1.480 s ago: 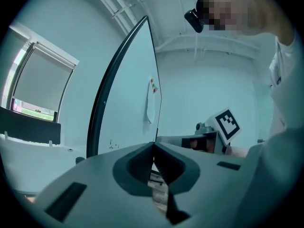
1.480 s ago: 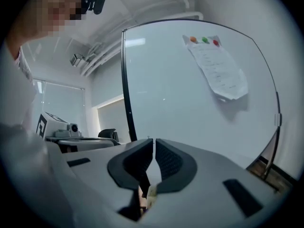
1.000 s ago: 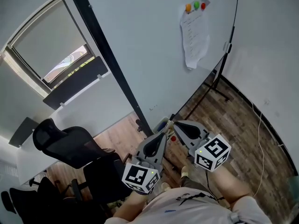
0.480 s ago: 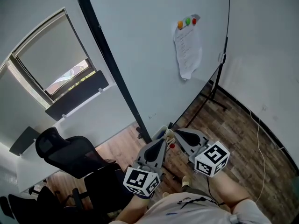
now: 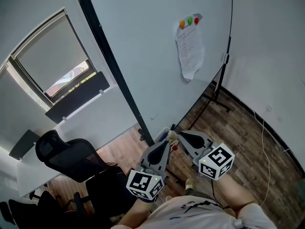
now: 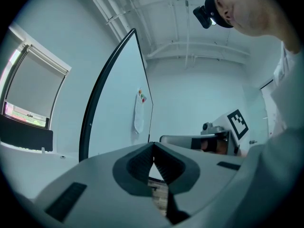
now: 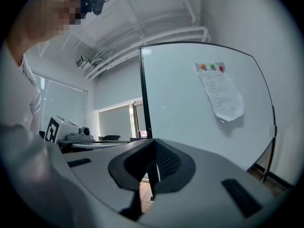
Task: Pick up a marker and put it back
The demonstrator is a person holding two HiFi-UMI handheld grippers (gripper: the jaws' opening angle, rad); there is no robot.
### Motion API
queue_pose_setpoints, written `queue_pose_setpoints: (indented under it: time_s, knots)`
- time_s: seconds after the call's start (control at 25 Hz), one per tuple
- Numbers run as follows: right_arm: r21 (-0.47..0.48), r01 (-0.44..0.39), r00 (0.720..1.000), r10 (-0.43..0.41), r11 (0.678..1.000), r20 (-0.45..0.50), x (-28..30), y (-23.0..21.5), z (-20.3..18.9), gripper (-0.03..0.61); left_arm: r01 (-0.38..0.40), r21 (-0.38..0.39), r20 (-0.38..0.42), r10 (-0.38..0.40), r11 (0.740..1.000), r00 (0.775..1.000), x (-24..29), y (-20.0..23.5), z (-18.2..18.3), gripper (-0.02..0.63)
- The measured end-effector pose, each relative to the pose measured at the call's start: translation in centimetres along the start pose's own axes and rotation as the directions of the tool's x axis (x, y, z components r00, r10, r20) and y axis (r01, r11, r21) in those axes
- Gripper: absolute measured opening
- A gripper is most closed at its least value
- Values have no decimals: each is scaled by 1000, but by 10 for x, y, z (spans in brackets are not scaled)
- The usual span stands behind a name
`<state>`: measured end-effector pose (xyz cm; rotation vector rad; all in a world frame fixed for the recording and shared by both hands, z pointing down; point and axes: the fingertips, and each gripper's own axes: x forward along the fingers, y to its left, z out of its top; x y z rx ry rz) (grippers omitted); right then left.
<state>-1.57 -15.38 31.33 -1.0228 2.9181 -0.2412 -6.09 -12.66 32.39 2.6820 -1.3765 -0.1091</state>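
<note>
My left gripper (image 5: 165,142) is clenched: in the left gripper view its jaws meet at the tips with nothing between them. My right gripper (image 5: 181,135) is also clenched and empty, its jaws tip to tip in the right gripper view. Both grippers are held side by side, close together, and point toward the lower edge of the whiteboard (image 5: 157,46). A small red-tipped item (image 5: 175,148) shows between the two grippers, and a blue item (image 5: 163,136) sits just beside the left tip. Both are too small to confirm as markers. A paper sheet (image 5: 189,51) hangs on the whiteboard under three round magnets (image 5: 190,20). An office chair (image 5: 71,151) stands to my left.
</note>
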Motion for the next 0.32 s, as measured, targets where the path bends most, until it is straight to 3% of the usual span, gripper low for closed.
queue_pose_setpoints:
  time_s: [0.32]
  knots:
    - [5,-1,1000,1,1000,-10,5,-4,-6,14,-7,-7,-8,7,1000,1000,2,4,-4,11]
